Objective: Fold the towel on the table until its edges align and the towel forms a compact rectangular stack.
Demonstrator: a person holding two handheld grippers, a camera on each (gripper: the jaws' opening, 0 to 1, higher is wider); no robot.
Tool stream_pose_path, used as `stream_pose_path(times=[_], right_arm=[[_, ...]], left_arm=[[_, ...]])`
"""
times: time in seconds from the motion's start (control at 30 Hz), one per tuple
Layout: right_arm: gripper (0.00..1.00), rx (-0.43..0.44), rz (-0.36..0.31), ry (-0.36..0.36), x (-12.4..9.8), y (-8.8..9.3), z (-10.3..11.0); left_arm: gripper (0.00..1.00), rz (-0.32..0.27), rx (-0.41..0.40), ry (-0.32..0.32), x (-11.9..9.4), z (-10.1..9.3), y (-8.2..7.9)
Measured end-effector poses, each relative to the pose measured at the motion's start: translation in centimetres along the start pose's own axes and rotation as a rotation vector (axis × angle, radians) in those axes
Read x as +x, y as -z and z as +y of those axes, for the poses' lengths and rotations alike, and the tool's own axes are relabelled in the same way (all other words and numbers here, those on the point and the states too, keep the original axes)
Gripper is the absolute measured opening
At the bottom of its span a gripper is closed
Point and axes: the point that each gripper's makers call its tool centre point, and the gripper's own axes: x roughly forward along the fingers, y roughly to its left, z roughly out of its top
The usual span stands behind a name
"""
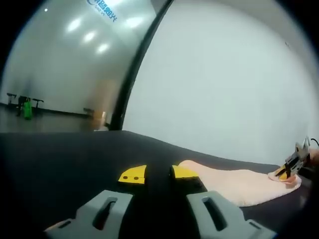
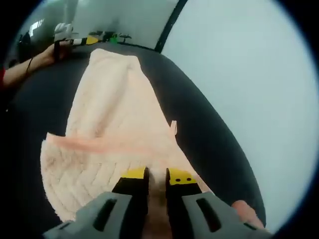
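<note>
Grey left gripper (image 1: 156, 175) with yellow-tipped fingers (image 1: 133, 175).

A pale wall (image 1: 224, 74) rises behind the work surface, split by a dark vertical strip (image 1: 134, 74). Beyond it lies a glossy floor (image 1: 45, 122) with a green object (image 1: 27, 108), possibly a machine on a stand, and ceiling lights (image 1: 89, 36) glaring off a panel.

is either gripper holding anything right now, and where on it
The right gripper is pinching the towel at its near edge. The left gripper is open at the towel's far end, holding nothing.
</note>
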Motion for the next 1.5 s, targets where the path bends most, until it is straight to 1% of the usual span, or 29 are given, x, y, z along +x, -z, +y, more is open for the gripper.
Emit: stream_pose_path(times=[0.13,0.17,0.23,0.3,0.33,0.37,0.4,0.43,0.57,0.6,0.7,0.77,0.83,0.87,0.9,0.93,1.0,1.03,1.07,1.1,1.17,1.2,1.27,1.3,1.37,1.4,1.43,1.47,1.5], right_arm=[[0.00,0.003,-0.019,0.022,-0.6,-0.5,-0.3],[0.00,-0.032,-0.043,0.001,-0.8,-1.0,0.2],[0.02,0.002,-0.050,0.010,-1.1,-1.2,0.0],[0.18,0.027,-0.025,0.027,-0.7,-0.9,-1.4],[0.21,0.034,-0.003,0.027,-0.4,-0.4,-1.9],[0.20,0.046,0.003,0.006,-0.2,-0.2,-2.0],[0.14,0.075,0.003,-0.044,0.3,-0.3,-1.5],[0.07,0.049,0.003,-0.072,0.2,-0.4,-0.9],[0.00,0.013,0.002,-0.067,-0.2,-0.5,-0.2],[0.00,0.017,-0.013,-0.062,-0.5,-0.6,-0.3],[0.00,0.064,-0.117,-0.021,-1.6,-2.6,-1.4],[0.00,0.121,-0.202,0.037,-2.6,-4.4,-2.8],[0.00,0.159,-0.247,0.092,-2.9,-5.6,-4.3],[0.00,0.133,-0.214,0.153,-2.3,-5.1,-5.4],[0.00,0.099,-0.137,0.197,-1.5,-3.8,-5.8],[0.00,0.060,-0.086,0.193,-0.6,-2.8,-5.3],[0.02,0.074,-0.064,0.150,1.7,-1.8,-3.8],[0.04,0.091,-0.046,0.148,2.1,-1.0,-3.2],[0.04,0.087,-0.056,0.175,1.7,-0.8,-3.0],[0.05,0.102,-0.092,0.208,0.9,-1.3,-3.5],[0.13,0.189,-0.126,0.259,-1.0,-1.5,-3.9],[0.14,0.190,-0.205,0.338,-3.2,-2.5,-4.5],[0.13,0.230,-0.260,0.405,-5.8,-2.9,-4.8],[0.12,0.245,-0.316,0.405,-7.2,-3.7,-3.9],[0.12,0.272,-0.443,0.363,-10.1,-5.8,-0.3],[0.10,0.291,-0.485,0.355,-10.9,-6.4,0.7],[0.05,0.334,-0.546,0.322,-11.8,-7.2,3.0],[0.00,0.356,-0.558,0.294,-11.7,-7.3,4.5],[0.00,0.351,-0.515,0.273,-10.5,-6.6,5.2]], left_arm=[[0.21,-0.002,-0.005,-0.002,0.0,0.1,0.0],[0.21,-0.003,-0.006,-0.002,0.0,0.1,0.0],[0.21,0.000,-0.006,-0.003,0.0,0.1,0.0],[0.21,0.002,-0.002,-0.002,0.2,0.1,0.1],[0.21,0.001,-0.002,-0.001,0.2,0.0,0.1],[0.21,0.000,-0.004,-0.001,0.2,0.0,0.1],[0.21,-0.001,-0.007,-0.001,0.2,0.1,0.1],[0.21,-0.003,-0.008,-0.003,0.1,0.1,0.0],[0.21,-0.003,-0.008,-0.003,0.1,0.1,0.0],[0.21,-0.002,-0.006,-0.002,0.1,0.1,0.0],[0.21,0.002,0.001,-0.003,0.1,0.1,0.1],[0.21,0.001,0.002,-0.003,0.2,0.1,0.1],[0.21,0.000,0.001,-0.004,0.2,0.1,0.1],[0.21,-0.001,0.000,-0.005,0.2,0.1,0.0],[0.21,-0.002,-0.002,-0.006,0.2,0.2,0.0],[0.21,-0.003,-0.003,-0.007,0.2,0.2,0.0],[0.21,-0.003,-0.004,-0.007,0.2,0.3,0.0],[0.21,-0.005,-0.008,-0.007,0.2,0.3,-0.1],[0.21,-0.007,-0.013,-0.007,0.2,0.4,-0.1],[0.21,-0.009,-0.017,-0.008,0.1,0.4,-0.1],[0.21,-0.010,-0.023,-0.007,0.3,0.6,-0.1],[0.21,-0.009,-0.023,-0.007,0.4,0.6,-0.1],[0.21,-0.006,-0.016,-0.004,0.5,0.5,0.0],[0.21,-0.005,-0.012,-0.004,0.4,0.4,0.0],[0.21,-0.006,-0.009,-0.003,0.4,0.3,0.0],[0.21,-0.007,-0.011,-0.003,0.4,0.4,-0.1],[0.21,-0.010,-0.013,-0.005,0.3,0.4,-0.1],[0.21,-0.011,-0.015,-0.006,0.3,0.4,-0.1],[0.21,-0.012,-0.016,-0.007,0.3,0.4,-0.1]])
